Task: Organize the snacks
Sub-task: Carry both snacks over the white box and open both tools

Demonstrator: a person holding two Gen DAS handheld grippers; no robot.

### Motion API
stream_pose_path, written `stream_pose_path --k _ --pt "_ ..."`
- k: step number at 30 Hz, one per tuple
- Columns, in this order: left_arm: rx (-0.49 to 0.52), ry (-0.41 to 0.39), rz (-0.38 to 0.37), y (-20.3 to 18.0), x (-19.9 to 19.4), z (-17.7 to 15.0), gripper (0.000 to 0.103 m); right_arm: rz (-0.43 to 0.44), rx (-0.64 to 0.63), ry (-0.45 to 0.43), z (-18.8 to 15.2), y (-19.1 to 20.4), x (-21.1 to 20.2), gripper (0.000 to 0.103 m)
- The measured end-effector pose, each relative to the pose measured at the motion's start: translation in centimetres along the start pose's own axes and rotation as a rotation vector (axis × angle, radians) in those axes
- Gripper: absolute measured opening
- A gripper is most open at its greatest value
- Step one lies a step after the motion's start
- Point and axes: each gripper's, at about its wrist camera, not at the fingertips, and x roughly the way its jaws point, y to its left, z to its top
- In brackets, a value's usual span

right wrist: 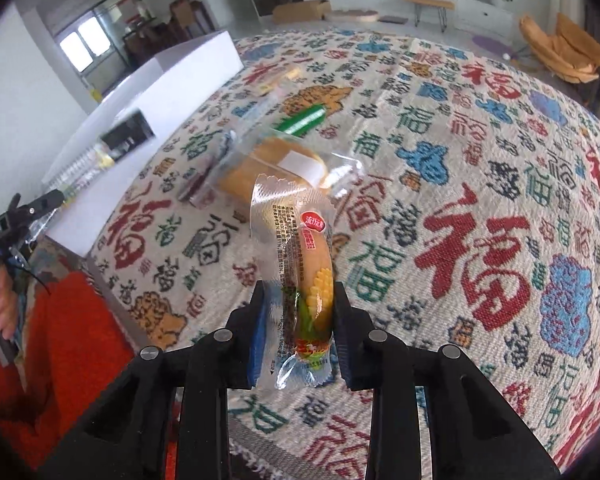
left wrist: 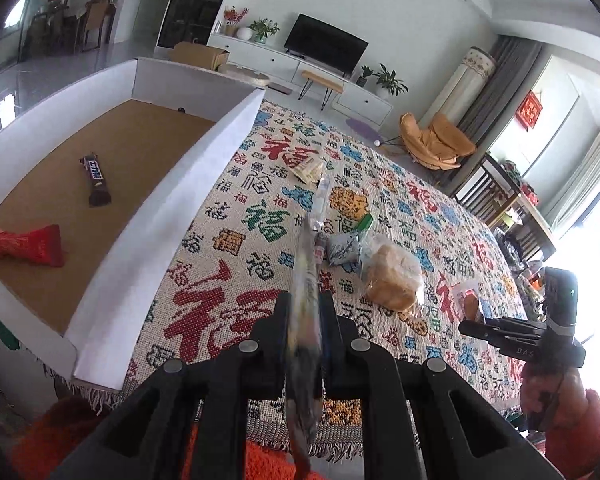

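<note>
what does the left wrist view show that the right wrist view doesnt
Only the left wrist view looks into the white box: a red packet and a dark chocolate bar lie on its brown floor. It also shows the left gripper shut on a long clear-wrapped snack.

Only the right wrist view shows the right gripper clamping a corn-printed sausage pack.

Both show the patterned cloth, the wrapped bread, the green-ended packet and the box's outer wall.

Home living room: flat TV (left wrist: 326,49) on white low cabinet (left wrist: 296,65), potted plants (left wrist: 389,80), orange lounge chair (left wrist: 436,142); far left, probably dining area.
</note>
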Motion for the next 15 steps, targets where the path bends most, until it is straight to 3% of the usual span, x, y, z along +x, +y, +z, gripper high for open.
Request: stream_pose_path --k 5,9,10,12,13,15 --pt "-0.037 -0.039 0.018 2.2 -2.4 1.5 0.011 0.068 -0.104 -0.051 2.9 4.8 -0.7 0.030" --pt "0.025 0.035 0.030 2.1 -2.0 1.1 0.013 0.104 -0.145 -0.069 4.5 7.1 -0.8 0.031" --pt "0.046 0.053 0.040 1.9 -1.7 0.9 0.021 0.116 -0.141 -0.069 4.6 7.3 -0.8 0.031" --pt "0.092 0.080 0.048 1.3 -1.1 0.3 0.054 0.144 -0.125 -0.066 4.6 7.4 -0.6 0.031" --pt "0.117 0.089 0.050 0.9 -0.7 0.0 0.078 0.157 -0.111 -0.063 4.4 7.3 -0.5 0.031" --pt "0.190 0.128 0.047 0.1 0.5 -0.5 0.082 0.186 -0.074 -0.054 4.1 6.8 -0.3 0.031"
